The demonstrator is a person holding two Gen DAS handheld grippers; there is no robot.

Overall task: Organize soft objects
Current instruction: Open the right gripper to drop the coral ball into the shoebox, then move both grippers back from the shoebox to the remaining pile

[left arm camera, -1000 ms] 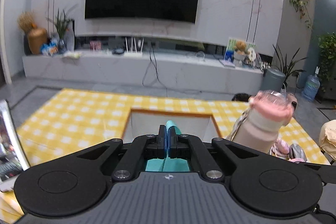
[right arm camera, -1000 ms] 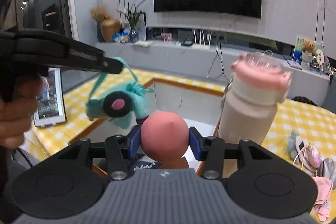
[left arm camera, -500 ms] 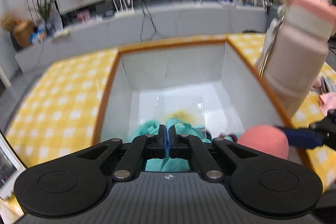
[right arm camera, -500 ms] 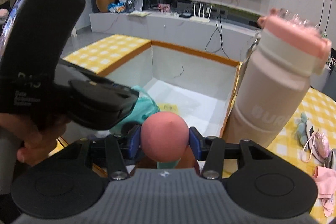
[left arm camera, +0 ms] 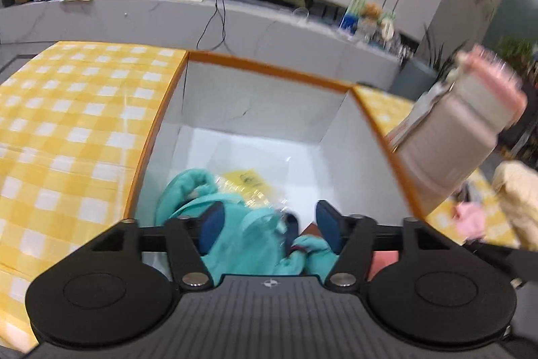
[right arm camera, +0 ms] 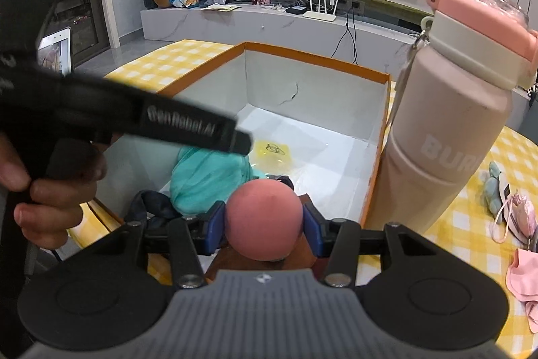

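Note:
A teal plush toy (left arm camera: 235, 224) lies in the near left part of the orange-rimmed white box (left arm camera: 269, 69); it also shows in the right wrist view (right arm camera: 205, 180). My left gripper (left arm camera: 269, 224) is open just above the toy, its pads apart on either side. My right gripper (right arm camera: 264, 226) is shut on a pink soft ball (right arm camera: 264, 217) over the box's near edge (right arm camera: 383, 137). The left gripper's finger (right arm camera: 188, 127) crosses the right wrist view above the toy.
A pink-lidded bottle (right arm camera: 450, 123) stands right beside the box's right wall. Small soft items and a pink cloth (right arm camera: 524, 285) lie on the yellow checked tablecloth (left arm camera: 74, 123) at the right. A yellow packet (right arm camera: 272, 153) lies on the box floor. A tablet (right arm camera: 57, 52) stands far left.
My left gripper has lowered into the box, opened and let go of the teal toy, which now lies on the box floor. My right gripper still holds the pink ball.

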